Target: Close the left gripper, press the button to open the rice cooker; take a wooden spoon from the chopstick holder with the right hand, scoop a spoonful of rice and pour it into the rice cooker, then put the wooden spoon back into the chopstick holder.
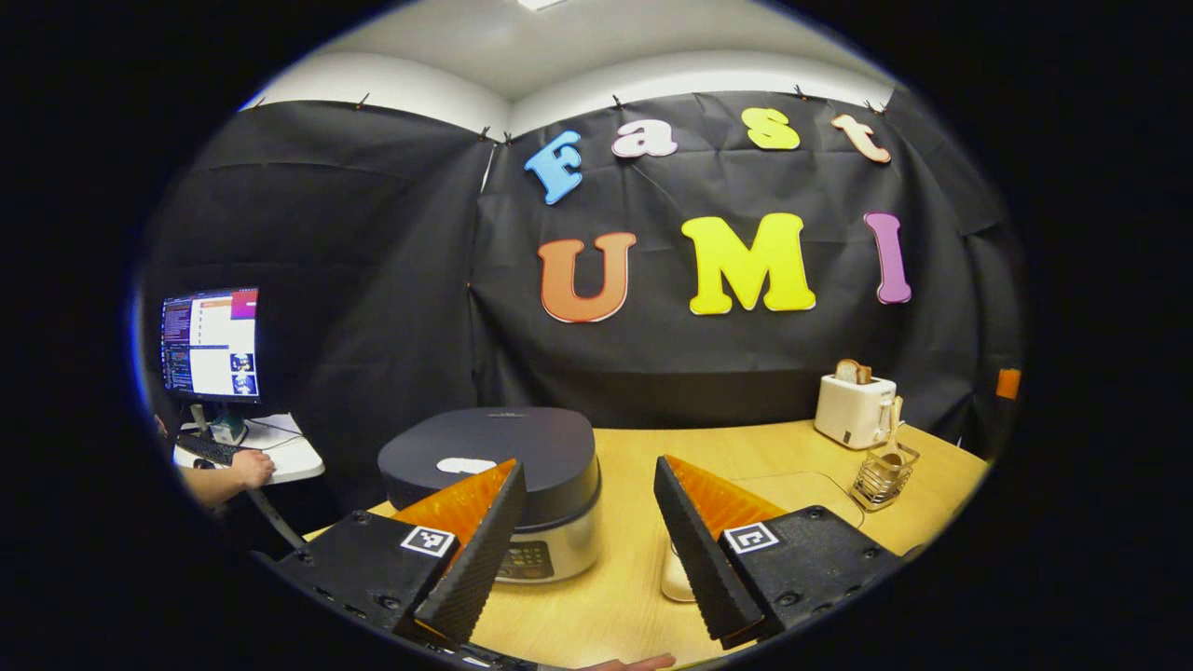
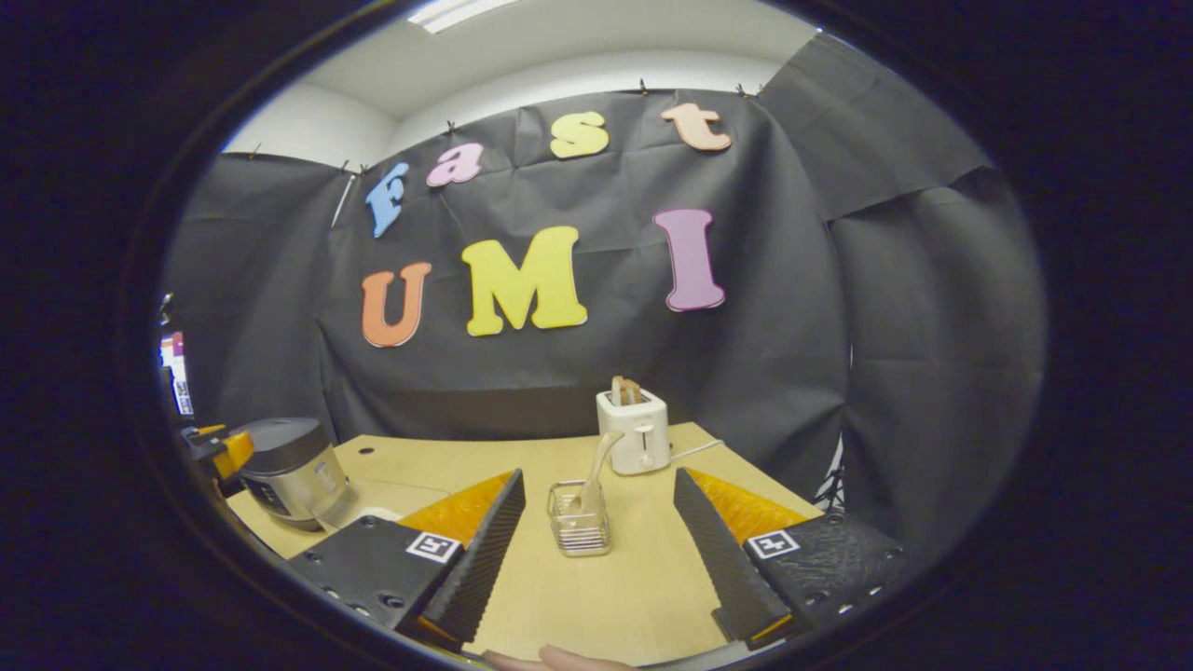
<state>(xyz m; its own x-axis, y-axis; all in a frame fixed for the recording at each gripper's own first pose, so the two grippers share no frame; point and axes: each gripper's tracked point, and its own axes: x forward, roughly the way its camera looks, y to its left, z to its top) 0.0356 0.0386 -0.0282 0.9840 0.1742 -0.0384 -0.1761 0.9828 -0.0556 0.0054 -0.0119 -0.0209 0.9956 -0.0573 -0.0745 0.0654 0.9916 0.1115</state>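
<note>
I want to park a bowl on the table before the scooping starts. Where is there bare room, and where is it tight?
Bare tabletop lies in front of the chopstick holder, between the right gripper fingers. More lies between the rice cooker and the toaster. It is tight where the chopstick holder, with the wooden spoon, sits close before the toaster.

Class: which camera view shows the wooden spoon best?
Right gripper view: the wooden spoon stands centred in the chopstick holder, its handle clear. The left gripper view has it small, at the far right.
</note>
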